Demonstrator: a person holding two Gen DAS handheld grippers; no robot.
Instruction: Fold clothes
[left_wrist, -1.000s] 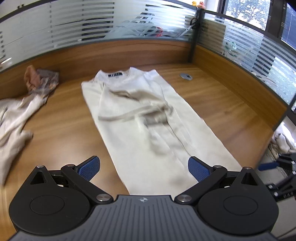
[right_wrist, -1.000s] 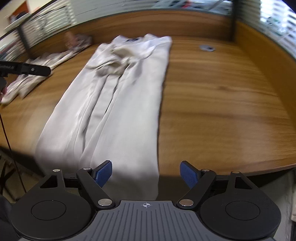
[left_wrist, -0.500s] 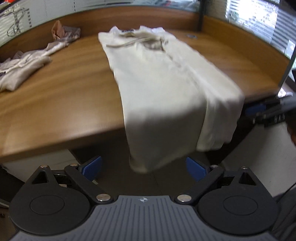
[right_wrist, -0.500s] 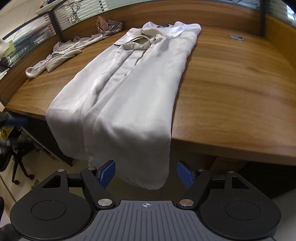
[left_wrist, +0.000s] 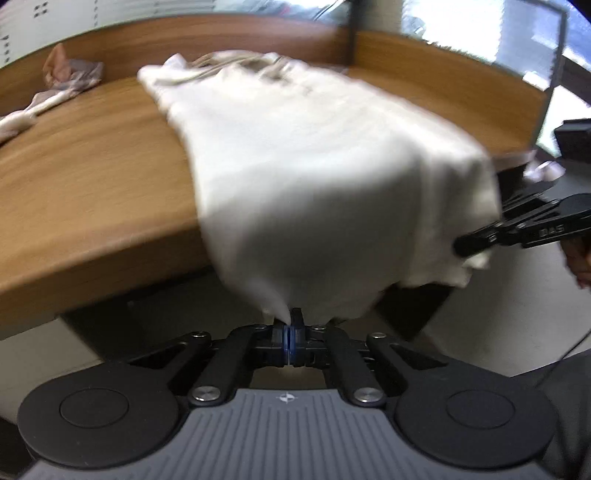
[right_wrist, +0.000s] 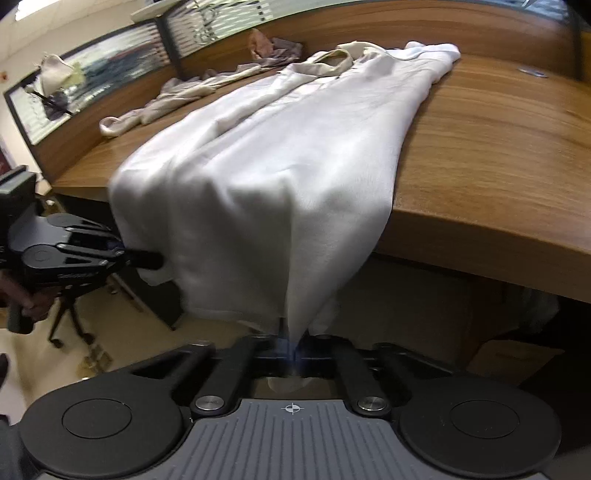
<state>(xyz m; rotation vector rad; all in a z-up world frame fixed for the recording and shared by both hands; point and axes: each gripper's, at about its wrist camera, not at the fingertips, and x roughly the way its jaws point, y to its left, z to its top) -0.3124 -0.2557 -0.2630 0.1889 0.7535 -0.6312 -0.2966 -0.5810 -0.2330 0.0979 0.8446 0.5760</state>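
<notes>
Both your tools have just snapped closed: the left tool and right tool each pinch a bottom corner of the white garment. It lies along the tabletop, hem hanging off the near edge, so you can lift for the first fold.

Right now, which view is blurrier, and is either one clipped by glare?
Left wrist view: heavy motion blur smears the cream garment and desk; window upper right blows out. Right wrist view: sharper, fabric folds readable, only mild blur on the desk edge; no strong glare.
</notes>
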